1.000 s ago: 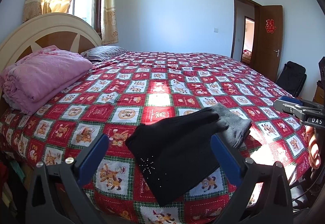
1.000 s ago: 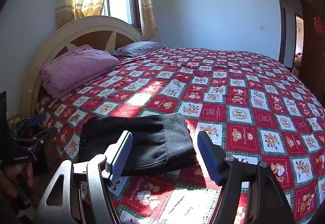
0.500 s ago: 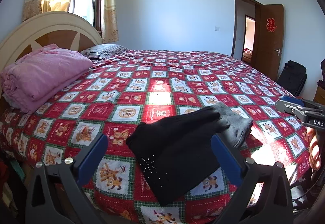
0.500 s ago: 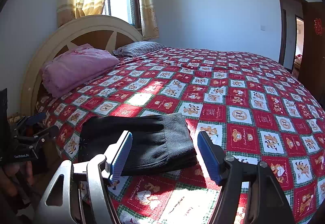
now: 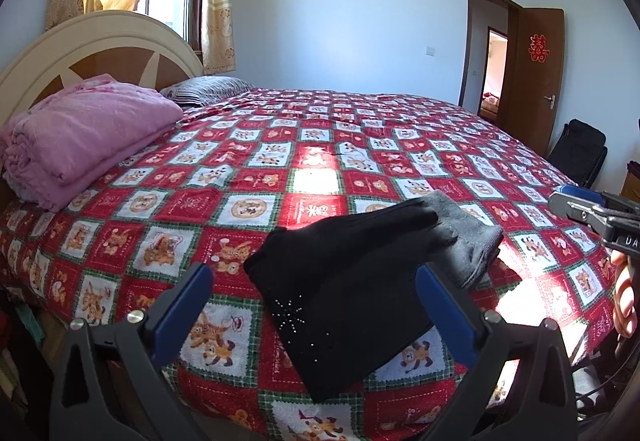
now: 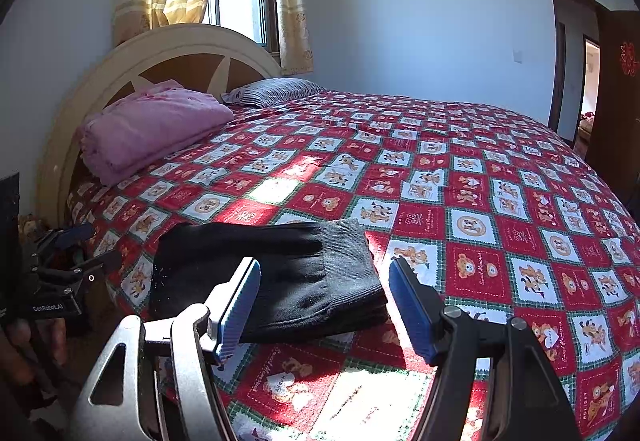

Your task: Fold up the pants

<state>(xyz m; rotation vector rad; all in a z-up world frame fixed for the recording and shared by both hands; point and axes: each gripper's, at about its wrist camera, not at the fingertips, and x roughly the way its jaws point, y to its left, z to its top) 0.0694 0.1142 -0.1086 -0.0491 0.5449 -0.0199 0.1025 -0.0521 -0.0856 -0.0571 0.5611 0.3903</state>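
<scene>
Nothing of note has moved since the earlier frames: both tools hold the same stations over the near edge of the bed [image 5: 532,177], and the pants [image 5: 352,281] lie as they did.

1. Task item. The black pants rest in a compact folded stack on the patterned bedspread, close to the near edge of the bed. A grey ribbed band, seemingly the waistband, forms the end nearer the right tool; a small beaded motif shows on the top layer at the opposite end.

2. Tools. The left gripper [image 5: 312,305] stands with its jaws spread wide and empty, above the near end of the stack and not touching it. The right gripper [image 6: 324,305] likewise stands parted with nothing between its blue pads [image 6: 412,305]; the grey end of the pants [image 6: 264,273] lies just beyond them.

3. Surroundings. A folded pink blanket [image 5: 84,137] sits at the headboard corner, well apart from the work.

4. Step in hand. Judged from the layered stack, the folding appears essentially done, with both tools clear of the garment.

5. Next move. If any remains, it calls for squaring the slightly skewed top layer, or simply backing both tools away without dragging the cloth.
</scene>
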